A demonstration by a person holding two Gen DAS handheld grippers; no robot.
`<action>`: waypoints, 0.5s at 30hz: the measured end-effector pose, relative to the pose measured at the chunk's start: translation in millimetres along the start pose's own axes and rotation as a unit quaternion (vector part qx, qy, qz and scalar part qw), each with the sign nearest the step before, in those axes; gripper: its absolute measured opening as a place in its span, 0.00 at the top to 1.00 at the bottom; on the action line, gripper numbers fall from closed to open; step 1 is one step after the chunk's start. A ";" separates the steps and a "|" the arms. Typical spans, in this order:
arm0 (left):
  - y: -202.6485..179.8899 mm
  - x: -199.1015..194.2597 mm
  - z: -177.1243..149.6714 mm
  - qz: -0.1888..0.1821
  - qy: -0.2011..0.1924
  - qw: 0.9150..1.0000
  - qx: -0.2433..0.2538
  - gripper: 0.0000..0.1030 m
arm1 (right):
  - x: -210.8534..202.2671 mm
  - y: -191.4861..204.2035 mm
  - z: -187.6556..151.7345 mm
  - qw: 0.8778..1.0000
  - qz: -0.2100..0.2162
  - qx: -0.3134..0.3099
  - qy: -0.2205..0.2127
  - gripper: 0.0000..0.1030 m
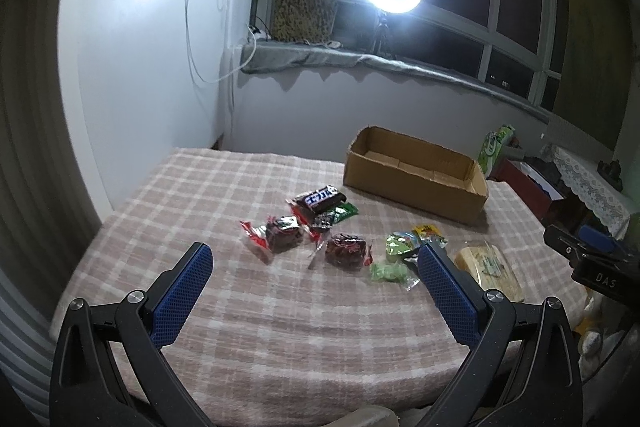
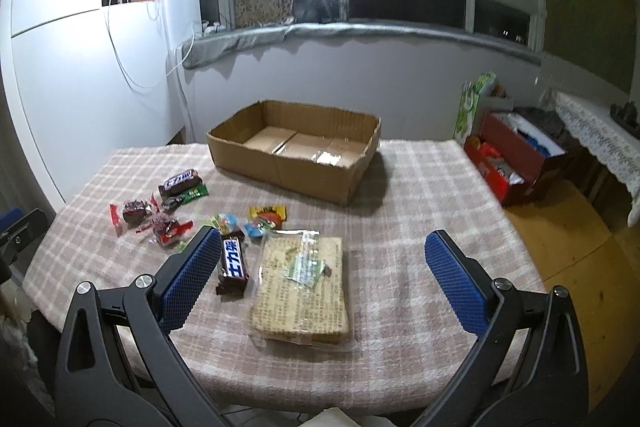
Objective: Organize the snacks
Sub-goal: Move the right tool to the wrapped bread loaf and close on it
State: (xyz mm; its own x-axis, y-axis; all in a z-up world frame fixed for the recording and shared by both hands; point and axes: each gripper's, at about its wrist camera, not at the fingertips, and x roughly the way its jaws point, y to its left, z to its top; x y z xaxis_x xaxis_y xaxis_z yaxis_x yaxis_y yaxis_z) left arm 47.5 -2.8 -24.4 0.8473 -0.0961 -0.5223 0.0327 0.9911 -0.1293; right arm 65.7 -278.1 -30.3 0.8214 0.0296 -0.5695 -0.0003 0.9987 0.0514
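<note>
Snacks scattered mid-table: red-wrapped candies [image 2: 136, 213] at left, chocolate bar [image 2: 233, 264] lengthwise beside right tongs [image 2: 326, 279], flat cracker pack [image 2: 304, 291] between their fingers, nearer than left tongs [image 1: 316, 291]. Both tongs agape, empty. Cardboard box [image 2: 296, 155] beyond, upper centre.

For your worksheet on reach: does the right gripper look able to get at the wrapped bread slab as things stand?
Probably yes. The right gripper is open with the bread slab lying flat between and ahead of its fingers; nothing covers it. Only a chocolate bar lies close beside it.
</note>
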 end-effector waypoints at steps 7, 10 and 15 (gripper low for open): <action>-7.4 23.6 -2.8 -0.036 0.033 0.999 -0.007 0.07 | 24.6 -20.5 -2.7 0.999 0.023 0.027 0.041 0.00; -12.7 34.7 -4.6 -0.060 0.052 0.997 -0.011 0.13 | 35.0 -27.3 -4.4 0.997 0.031 0.032 0.057 0.00; -23.0 55.9 -11.5 -0.102 0.091 0.990 -0.020 0.22 | 52.0 -31.8 -8.7 0.995 0.050 0.032 0.084 0.00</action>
State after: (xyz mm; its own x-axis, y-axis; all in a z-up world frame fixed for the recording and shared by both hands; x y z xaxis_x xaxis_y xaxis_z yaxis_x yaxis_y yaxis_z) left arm 88.1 -32.1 -60.4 0.7152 -0.3125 -0.6252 0.1687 0.9452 -0.2795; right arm 103.5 -307.9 -68.7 0.7117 0.1401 -0.6884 -0.0354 0.9858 0.1640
